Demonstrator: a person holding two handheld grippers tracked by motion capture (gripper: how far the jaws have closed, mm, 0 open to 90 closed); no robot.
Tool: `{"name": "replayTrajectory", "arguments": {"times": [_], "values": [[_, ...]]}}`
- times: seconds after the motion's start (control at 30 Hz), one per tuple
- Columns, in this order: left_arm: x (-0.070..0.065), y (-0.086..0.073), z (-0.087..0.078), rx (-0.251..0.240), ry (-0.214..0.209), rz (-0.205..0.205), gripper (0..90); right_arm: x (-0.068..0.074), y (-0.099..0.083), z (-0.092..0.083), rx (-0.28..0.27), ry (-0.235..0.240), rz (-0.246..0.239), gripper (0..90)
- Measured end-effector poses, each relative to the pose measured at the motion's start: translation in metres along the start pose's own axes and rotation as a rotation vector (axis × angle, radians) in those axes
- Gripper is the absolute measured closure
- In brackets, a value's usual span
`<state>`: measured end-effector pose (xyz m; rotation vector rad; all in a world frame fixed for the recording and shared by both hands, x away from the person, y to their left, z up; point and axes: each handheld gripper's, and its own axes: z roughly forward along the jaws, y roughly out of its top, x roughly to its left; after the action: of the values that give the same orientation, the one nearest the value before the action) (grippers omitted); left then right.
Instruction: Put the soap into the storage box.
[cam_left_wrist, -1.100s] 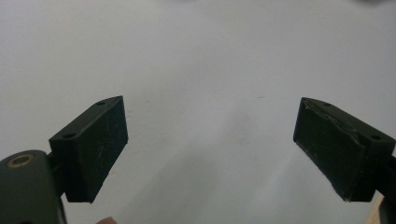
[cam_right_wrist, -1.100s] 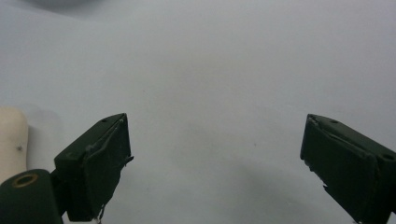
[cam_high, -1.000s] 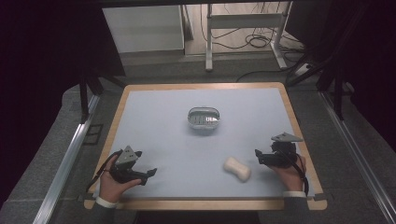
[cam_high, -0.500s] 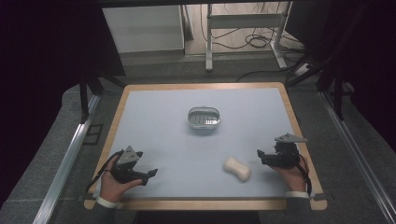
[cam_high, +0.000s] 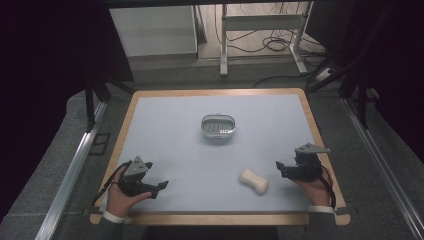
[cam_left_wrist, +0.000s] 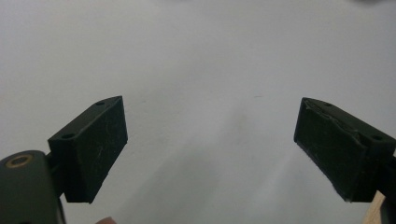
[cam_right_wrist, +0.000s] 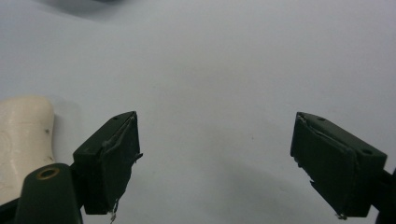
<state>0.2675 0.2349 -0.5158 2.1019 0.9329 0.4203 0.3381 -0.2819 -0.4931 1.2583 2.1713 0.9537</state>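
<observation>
Left gripper (cam_high: 161, 185) and right gripper (cam_high: 281, 167): fingers wide open, empty, low over tabletop (cam_high: 165, 135). Soap (cam_high: 254, 181) just beside right; tin (cam_high: 218, 126) mid-table.

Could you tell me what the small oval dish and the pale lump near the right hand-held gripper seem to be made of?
Oval dish: probably metal, shiny grey with a bright rim. Pale lump: looks like a soap bar, matte cream, waisted and rounded; it could also be plastic.
</observation>
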Motion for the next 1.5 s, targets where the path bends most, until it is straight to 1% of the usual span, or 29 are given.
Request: {"name": "replayTrajectory", "arguments": {"times": [0.03, 0.07, 0.2, 0.4, 0.47, 0.53, 0.63, 0.73, 0.83, 0.9, 0.93, 1.0, 1.07, 1.1, 1.17, 1.3, 1.33, 1.37, 1.5], "values": [[0.000, 0.000, 0.000, 0.000, 0.000, 0.000, 10.2, 0.000, 0.000, 0.000, 0.000, 0.000, 0.000, 15.5], [0.000, 0.000, 0.001, 0.005, -0.001, 0.009, 10.2, 0.000, 0.002, -0.003, -0.006, 0.007, -0.005, 15.7], [0.000, 0.000, 0.001, 0.007, -0.004, 0.006, 10.1, -0.002, 0.003, -0.010, -0.016, 0.012, -0.009, 16.2], [0.000, 0.000, 0.002, 0.008, -0.005, 0.007, 10.1, -0.002, 0.005, -0.014, -0.020, 0.017, -0.008, 16.2], [0.000, 0.000, 0.002, 0.010, -0.001, 0.007, 10.1, 0.002, 0.008, -0.016, -0.015, 0.025, -0.022, 17.3], [-0.001, 0.000, 0.003, 0.011, -0.005, 0.006, 10.0, 0.006, 0.010, -0.018, -0.008, 0.025, -0.047, 17.4], [-0.001, 0.000, 0.004, 0.014, -0.011, 0.005, 9.8, 0.012, 0.013, -0.018, 0.005, 0.045, -0.073, 18.0], [-0.001, 0.000, 0.004, 0.012, -0.011, 0.004, 9.8, 0.017, 0.016, -0.018, 0.009, 0.059, -0.086, 18.0], [0.000, 0.000, 0.003, 0.007, -0.011, 0.002, 9.8, 0.019, 0.018, -0.018, 0.012, 0.065, -0.085, 18.0], [0.000, 0.000, 0.001, 0.005, -0.010, -0.001, 9.8, 0.022, 0.025, -0.019, 0.011, 0.068, -0.106, 18.0], [0.000, 0.000, 0.001, 0.005, -0.010, -0.001, 9.8, 0.022, 0.025, -0.019, 0.011, 0.068, -0.106, 18.0], [0.000, 0.000, 0.000, 0.002, -0.009, -0.003, 9.9, 0.026, 0.030, -0.018, 0.001, 0.089, -0.111, 18.1], [0.000, 0.000, 0.000, 0.001, -0.011, -0.005, 9.9, 0.029, 0.033, -0.017, 0.012, 0.104, -0.121, 18.2], [0.000, 0.000, 0.000, -0.001, -0.012, -0.006, 9.9, 0.031, 0.035, -0.016, 0.021, 0.119, -0.126, 18.2], [0.000, 0.000, 0.000, -0.002, -0.014, -0.006, 9.9, 0.036, 0.038, -0.014, 0.052, 0.138, -0.135, 18.4], [-0.001, 0.000, 0.001, 0.002, -0.020, -0.005, 9.9, 0.045, 0.044, -0.013, 0.114, 0.157, -0.160, 18.9], [-0.001, 0.000, 0.001, 0.002, -0.020, -0.005, 9.9, 0.045, 0.044, -0.013, 0.114, 0.157, -0.160, 18.9], [-0.001, 0.000, 0.001, 0.001, -0.021, -0.005, 9.9, 0.048, 0.046, -0.014, 0.141, 0.164, -0.171, 20.0], [-0.001, 0.000, 0.000, 0.001, -0.019, -0.006, 9.9, 0.053, 0.049, -0.014, 0.169, 0.186, -0.190, 21.1]]}}
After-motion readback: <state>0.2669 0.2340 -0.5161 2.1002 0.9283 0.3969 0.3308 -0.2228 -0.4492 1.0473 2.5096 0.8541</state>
